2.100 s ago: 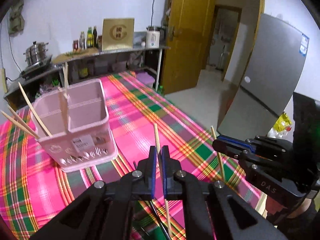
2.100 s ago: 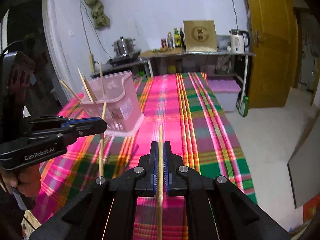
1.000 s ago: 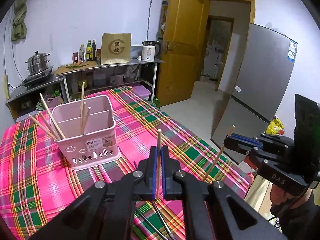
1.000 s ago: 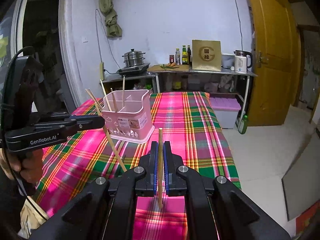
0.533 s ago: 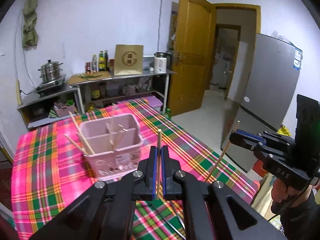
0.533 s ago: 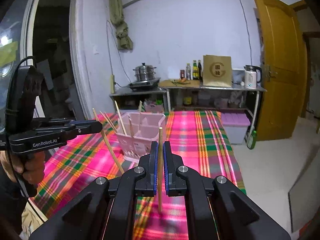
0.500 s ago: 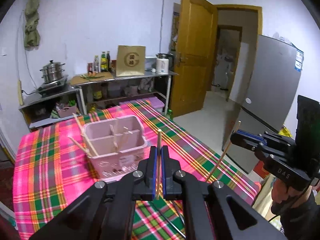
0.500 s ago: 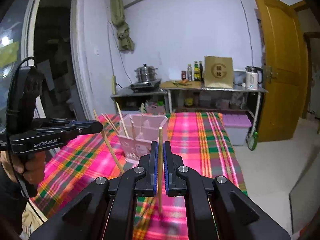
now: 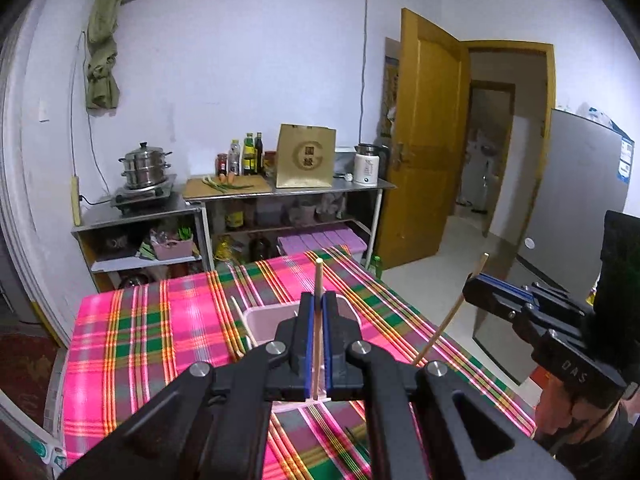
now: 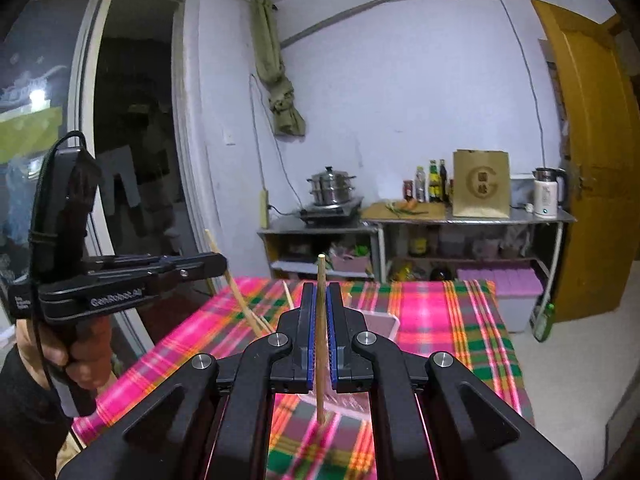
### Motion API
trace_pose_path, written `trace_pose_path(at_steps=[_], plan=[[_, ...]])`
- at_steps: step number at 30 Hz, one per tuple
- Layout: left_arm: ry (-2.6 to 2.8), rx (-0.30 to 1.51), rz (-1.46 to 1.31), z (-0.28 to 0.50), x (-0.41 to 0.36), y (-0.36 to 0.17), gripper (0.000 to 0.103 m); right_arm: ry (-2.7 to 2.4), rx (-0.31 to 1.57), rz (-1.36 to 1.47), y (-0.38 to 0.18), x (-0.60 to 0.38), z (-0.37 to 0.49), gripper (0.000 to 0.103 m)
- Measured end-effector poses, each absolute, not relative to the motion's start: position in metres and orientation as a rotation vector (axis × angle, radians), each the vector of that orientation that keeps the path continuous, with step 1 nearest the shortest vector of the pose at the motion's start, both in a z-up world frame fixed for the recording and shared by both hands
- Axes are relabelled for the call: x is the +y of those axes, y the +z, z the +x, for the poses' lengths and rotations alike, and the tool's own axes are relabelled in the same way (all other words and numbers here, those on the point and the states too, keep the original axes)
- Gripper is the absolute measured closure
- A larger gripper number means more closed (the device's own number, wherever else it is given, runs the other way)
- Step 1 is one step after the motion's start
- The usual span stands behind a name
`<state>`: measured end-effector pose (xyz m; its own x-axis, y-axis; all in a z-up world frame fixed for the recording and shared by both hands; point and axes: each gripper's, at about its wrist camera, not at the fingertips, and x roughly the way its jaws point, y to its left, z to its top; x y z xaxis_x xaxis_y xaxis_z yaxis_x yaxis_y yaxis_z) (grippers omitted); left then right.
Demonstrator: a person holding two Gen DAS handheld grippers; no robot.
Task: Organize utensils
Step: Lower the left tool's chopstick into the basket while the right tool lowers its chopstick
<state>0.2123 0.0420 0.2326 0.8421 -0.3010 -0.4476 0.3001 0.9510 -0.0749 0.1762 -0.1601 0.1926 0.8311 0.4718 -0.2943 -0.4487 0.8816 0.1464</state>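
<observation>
Both grippers have risen, so the pink utensil basket [image 9: 262, 320] now sits behind their fingers.

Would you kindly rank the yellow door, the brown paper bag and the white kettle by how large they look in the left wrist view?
1. yellow door
2. brown paper bag
3. white kettle

The bag and kettle stand side by side on the same shelf, so that comparison is fair.

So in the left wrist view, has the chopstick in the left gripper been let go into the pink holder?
No: the left gripper has its fingers shut on the chopstick, which stands upright above the pink holder.
</observation>
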Motion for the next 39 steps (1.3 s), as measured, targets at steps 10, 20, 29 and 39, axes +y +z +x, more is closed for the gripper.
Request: trace_pose_path(at_steps=[10, 20, 29, 39], plan=[[-0.281, 0.431, 0.012, 0.250, 0.052, 0.233, 0.099, 0.494, 0.278, 0.093, 0.197, -0.132, 0.223, 0.098], [-0.287, 0.484, 0.004, 0.280, 0.054, 0.191, 0.099, 0.484, 0.300, 0.096, 0.161, -0.114, 0.263, 0.098], [-0.294, 0.554, 0.006, 0.299, 0.048, 0.155, 0.099, 0.469, 0.357, 0.077, 0.131, -0.113, 0.281, 0.098], [-0.270, 0.635, -0.003, 0.308, 0.053, 0.130, 0.099, 0.457, 0.441, 0.051, 0.106, -0.109, 0.290, 0.098]])
